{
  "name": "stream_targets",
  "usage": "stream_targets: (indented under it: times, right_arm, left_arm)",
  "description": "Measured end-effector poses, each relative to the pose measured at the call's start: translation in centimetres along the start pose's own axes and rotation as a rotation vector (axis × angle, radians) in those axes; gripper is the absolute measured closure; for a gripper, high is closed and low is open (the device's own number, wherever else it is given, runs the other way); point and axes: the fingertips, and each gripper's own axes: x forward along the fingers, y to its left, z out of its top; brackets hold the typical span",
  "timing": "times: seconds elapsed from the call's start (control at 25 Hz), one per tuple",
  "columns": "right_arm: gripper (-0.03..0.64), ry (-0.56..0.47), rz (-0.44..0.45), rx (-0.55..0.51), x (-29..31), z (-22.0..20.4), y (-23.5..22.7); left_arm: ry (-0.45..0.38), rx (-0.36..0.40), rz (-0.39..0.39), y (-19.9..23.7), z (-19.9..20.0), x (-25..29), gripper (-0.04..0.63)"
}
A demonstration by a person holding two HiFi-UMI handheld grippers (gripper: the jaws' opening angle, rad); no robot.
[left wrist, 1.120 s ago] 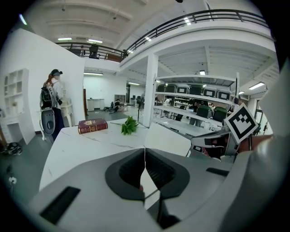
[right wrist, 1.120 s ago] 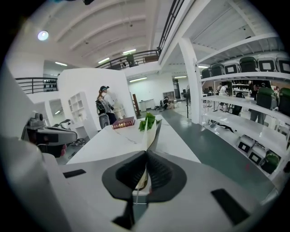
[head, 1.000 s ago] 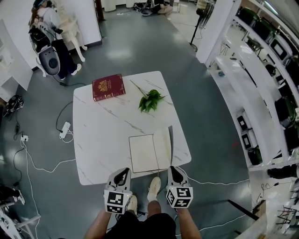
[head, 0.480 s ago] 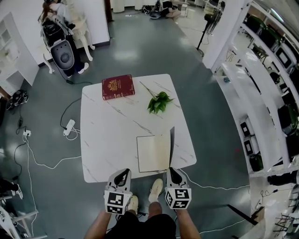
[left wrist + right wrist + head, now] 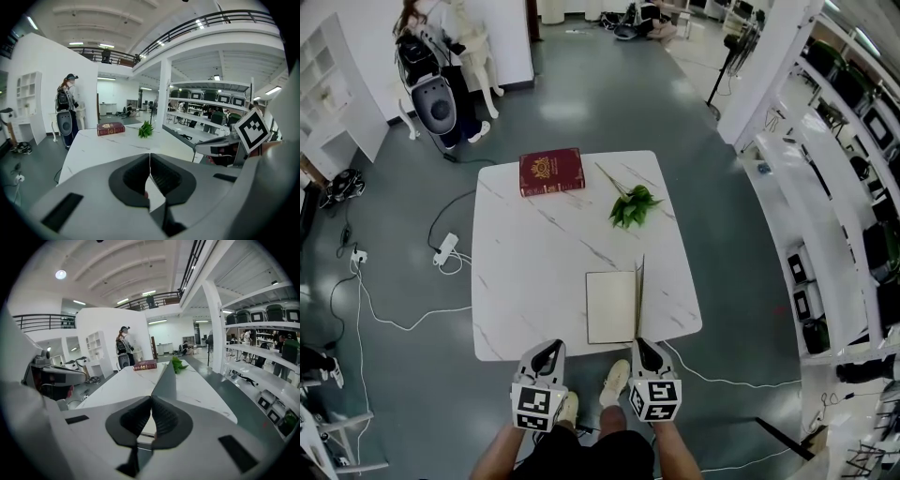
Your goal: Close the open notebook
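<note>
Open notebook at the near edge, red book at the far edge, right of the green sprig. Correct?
No: the red book lies left of the green sprig, per the head view. The open notebook is at the near edge.

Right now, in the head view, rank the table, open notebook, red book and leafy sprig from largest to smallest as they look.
1. table
2-3. open notebook and red book: nearly alike, and the open notebook lies nearer the camera, so I leave them unranked
4. leafy sprig
</note>
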Motion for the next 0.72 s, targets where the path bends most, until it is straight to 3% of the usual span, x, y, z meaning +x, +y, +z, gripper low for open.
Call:
stream_targets:
  times: [0.72]
  right_arm:
    - [0.592, 0.075, 0.077, -0.072, 2.8, -2.5, 4.5]
  left_arm:
    - [0.013, -0.056, 0.065, 3.2, -2.6, -1.8, 0.571]
